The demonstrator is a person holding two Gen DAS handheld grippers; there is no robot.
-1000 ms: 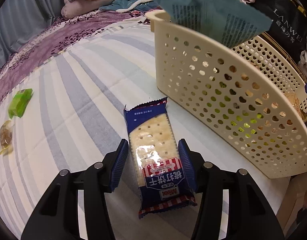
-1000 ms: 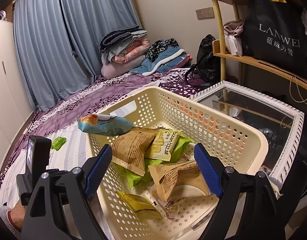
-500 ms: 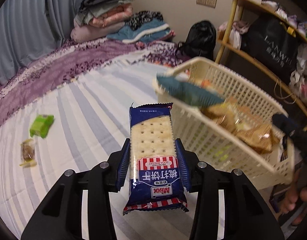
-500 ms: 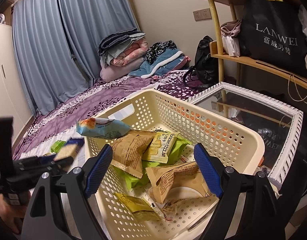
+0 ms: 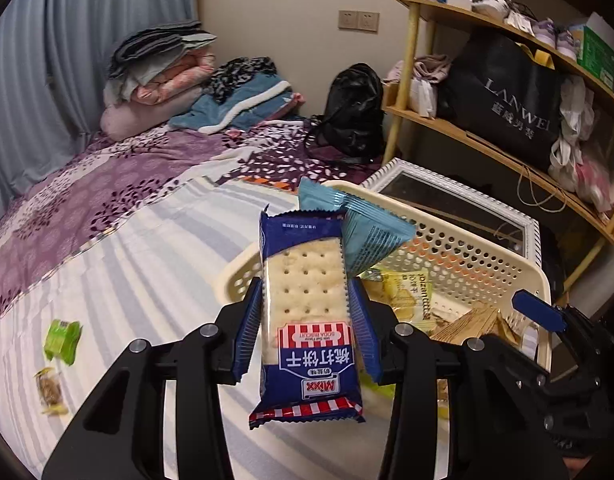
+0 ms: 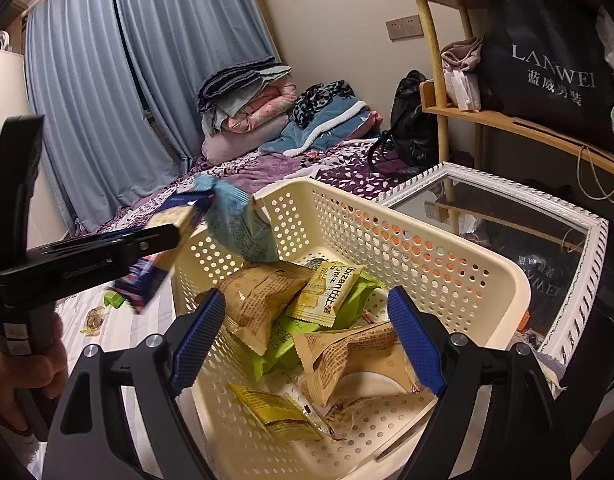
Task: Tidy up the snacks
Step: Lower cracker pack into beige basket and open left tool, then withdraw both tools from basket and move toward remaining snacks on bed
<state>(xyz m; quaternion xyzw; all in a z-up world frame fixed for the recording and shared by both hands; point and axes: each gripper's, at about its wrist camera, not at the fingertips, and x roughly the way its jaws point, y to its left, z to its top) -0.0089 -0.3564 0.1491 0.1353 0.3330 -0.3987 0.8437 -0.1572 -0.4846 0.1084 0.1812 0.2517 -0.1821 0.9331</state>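
Observation:
My left gripper is shut on a blue soda-biscuit packet and holds it in the air at the near rim of the cream perforated basket. In the right wrist view the same packet is blurred, beside the basket. A teal packet leans on that rim. My right gripper hangs open over the basket with nothing between its fingers. Several brown, yellow and green snack packets lie inside. A green snack and a wrapped candy lie on the striped bed.
A white-framed mirror lies flat just behind the basket. A wooden shelf with a black bag stands at the right. Folded bedding and a black backpack are at the far end of the bed.
The left gripper closed on the biscuit packet, lifted it off the bed and carried it up to the basket's rim. The right gripper and the basket stayed put.

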